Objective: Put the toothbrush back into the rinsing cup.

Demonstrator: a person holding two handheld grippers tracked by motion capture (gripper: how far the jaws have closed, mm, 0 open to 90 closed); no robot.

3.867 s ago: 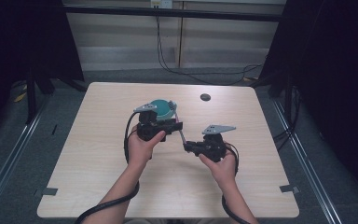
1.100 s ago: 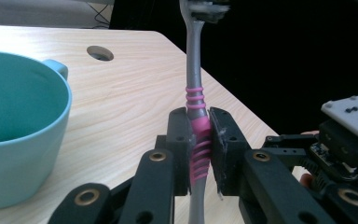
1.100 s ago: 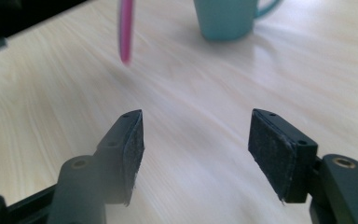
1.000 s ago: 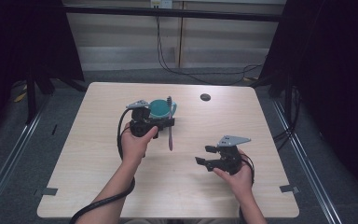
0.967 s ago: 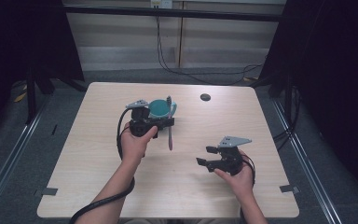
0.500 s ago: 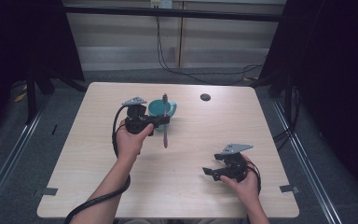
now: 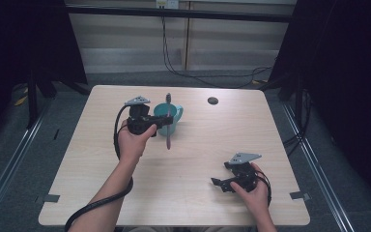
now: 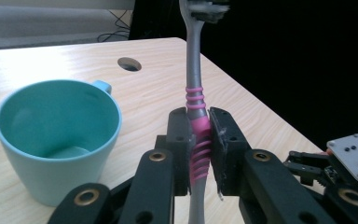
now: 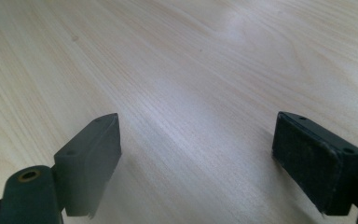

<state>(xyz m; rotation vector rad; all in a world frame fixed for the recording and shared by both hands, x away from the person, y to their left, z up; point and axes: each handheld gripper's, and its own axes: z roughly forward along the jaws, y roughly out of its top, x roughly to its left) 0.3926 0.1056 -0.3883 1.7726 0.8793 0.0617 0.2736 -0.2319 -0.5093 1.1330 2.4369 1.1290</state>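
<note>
A: How many things are on the table (image 7: 101, 183)?

B: Few. One teal mug (image 7: 170, 118), one toothbrush (image 7: 168, 122), and two grippers, one in each of the person's hands. There is also one round dark hole (image 7: 213, 100) in the tabletop near the far edge, right of the mug.

A: Where is the toothbrush?

B: Clamped in the left gripper (image 7: 160, 123). In the left gripper view its jaws are closed narrow on the pink ribbed grip of the toothbrush (image 8: 196, 140), and the grey neck rises upright to the bristle head at the top edge. From the high view the brush hangs just in front of the mug, head up, lower end clear of the wood.

A: Anything in the mug?

B: In the left gripper view the mug (image 8: 56, 135) stands upright just left of the jaws, handle on its far side, and the inside is bare teal down to the bottom. The toothbrush is beside it, not in it.

A: And the right gripper?

B: The right gripper (image 7: 218, 183) sits low near the front right of the table, well apart from the mug. In the right gripper view its jaws stand wide, with bare wood grain between them (image 9: 196, 140), gripping nothing
</note>
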